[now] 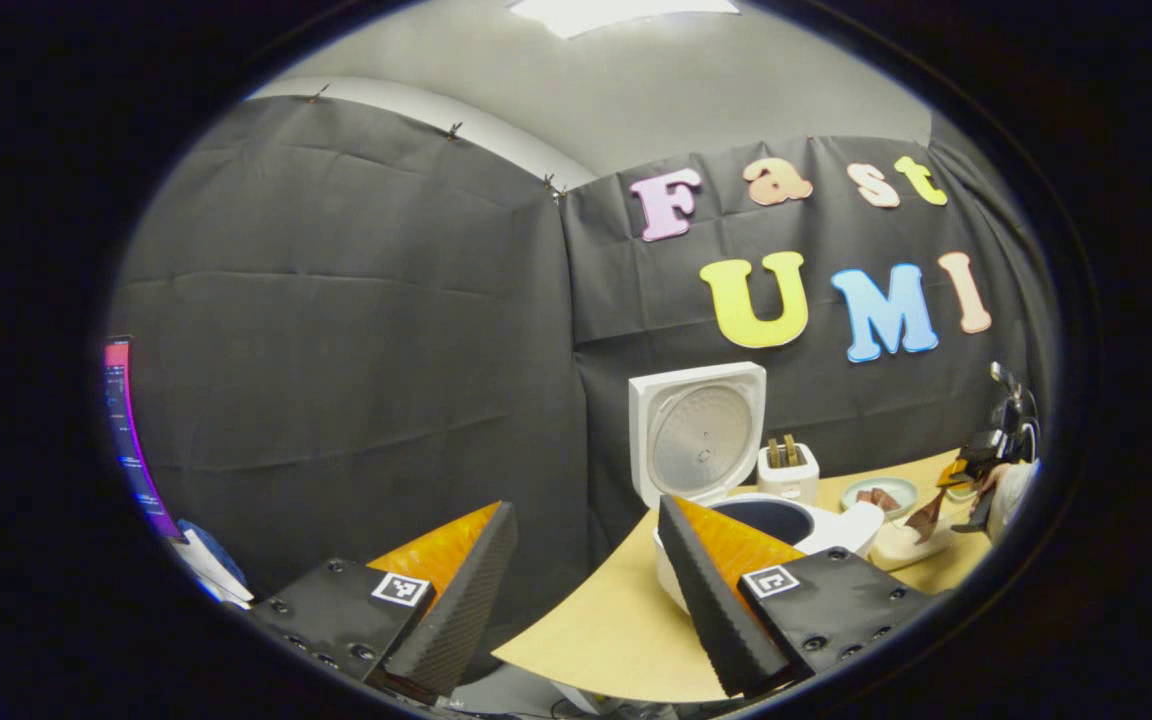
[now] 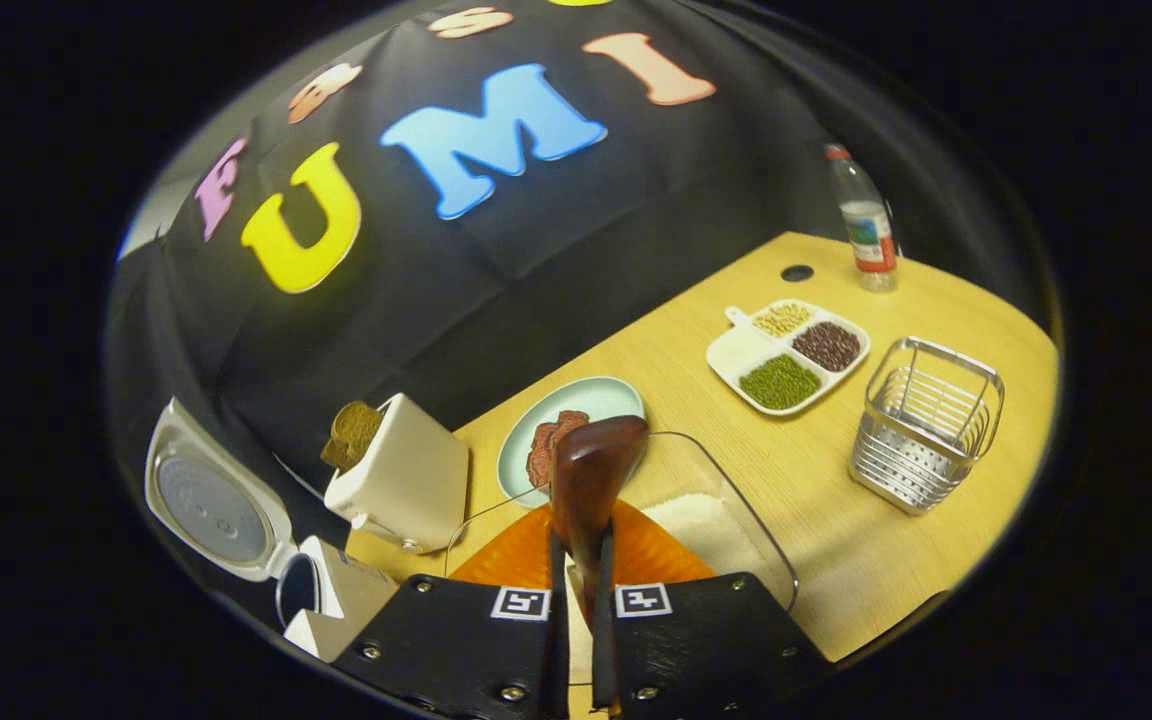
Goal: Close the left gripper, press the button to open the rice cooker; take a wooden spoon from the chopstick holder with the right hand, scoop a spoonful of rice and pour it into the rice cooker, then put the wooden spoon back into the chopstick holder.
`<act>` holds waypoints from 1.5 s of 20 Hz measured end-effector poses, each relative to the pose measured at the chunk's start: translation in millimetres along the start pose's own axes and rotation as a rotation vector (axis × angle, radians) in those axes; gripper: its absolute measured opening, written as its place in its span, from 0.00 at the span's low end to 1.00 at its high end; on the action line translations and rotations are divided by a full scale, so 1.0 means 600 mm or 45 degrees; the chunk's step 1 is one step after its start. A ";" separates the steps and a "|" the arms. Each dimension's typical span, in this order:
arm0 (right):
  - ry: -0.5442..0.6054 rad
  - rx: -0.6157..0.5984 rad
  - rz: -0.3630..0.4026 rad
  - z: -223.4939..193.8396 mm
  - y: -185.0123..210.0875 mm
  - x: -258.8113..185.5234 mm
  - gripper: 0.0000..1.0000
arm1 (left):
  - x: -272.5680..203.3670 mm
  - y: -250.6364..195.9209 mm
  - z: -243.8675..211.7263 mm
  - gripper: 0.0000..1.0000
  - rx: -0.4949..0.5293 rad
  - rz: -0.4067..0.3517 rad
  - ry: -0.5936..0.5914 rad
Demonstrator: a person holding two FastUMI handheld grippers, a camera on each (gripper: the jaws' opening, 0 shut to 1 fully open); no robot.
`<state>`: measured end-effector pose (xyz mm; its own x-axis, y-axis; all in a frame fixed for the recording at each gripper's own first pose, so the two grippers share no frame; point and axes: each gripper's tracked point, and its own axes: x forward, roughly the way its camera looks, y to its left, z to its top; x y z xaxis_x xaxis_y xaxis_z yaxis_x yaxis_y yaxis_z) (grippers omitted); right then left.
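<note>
— Wood, dark and glossy: that is the wooden spoon (image 2: 591, 470), pinched by its handle between the fingers of my right gripper (image 2: 576, 575), bowl end pointing forward.

— Why hold it there, over the clear dish?

— Because the rice (image 2: 701, 530) lies in that glass container (image 2: 736, 500), right under the spoon. I judge this to be the scooping step, so I keep the bowl just above the white heap. Whether any grains sit in the spoon I cannot tell from here.

— And your other hand?

— My left gripper (image 1: 586, 590) stands wide, holding nothing, back near the table edge (image 1: 586, 640). Its part looks finished — the rice cooker (image 1: 736, 500) has its lid (image 1: 698, 432) tilted up and the dark inner pot is exposed, so I keep that hand clear of the path.

— Where does the spoon go afterwards?

— Into the wire chopstick holder (image 2: 926, 420), which stands well apart to my right, beyond the tray of beans (image 2: 786, 352). The cooker sits to the other side, past the white toaster (image 2: 406, 485) and the pale green plate (image 2: 576, 410), so the loaded spoon will have to travel level across them.

— The risk?

— Spilling on the way, I would guess; my grip is on a narrow handle.
</note>
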<state>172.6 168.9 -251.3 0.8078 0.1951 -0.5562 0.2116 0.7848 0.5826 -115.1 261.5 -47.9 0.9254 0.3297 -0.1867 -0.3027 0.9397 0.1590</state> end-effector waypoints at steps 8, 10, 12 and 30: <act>0.035 0.294 0.082 0.021 -0.025 -0.018 0.10 | 0.008 -0.035 0.012 1.00 0.008 -0.056 -0.017; 0.033 0.344 0.124 0.032 -0.005 -0.027 0.10 | 0.010 -0.042 0.016 0.98 0.009 -0.068 -0.024; 0.028 0.395 0.159 0.046 0.006 -0.034 0.09 | 0.012 -0.044 0.017 1.00 0.006 -0.073 -0.027; 0.172 0.591 0.554 0.065 0.258 -0.098 0.09 | 0.016 -0.013 0.005 0.98 -0.043 -0.046 -0.031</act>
<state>179.0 256.1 -105.1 0.8035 0.5338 -0.2637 0.1207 0.2877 0.9501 -103.2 256.9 -48.0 0.9410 0.2939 -0.1679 -0.2763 0.9535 0.1201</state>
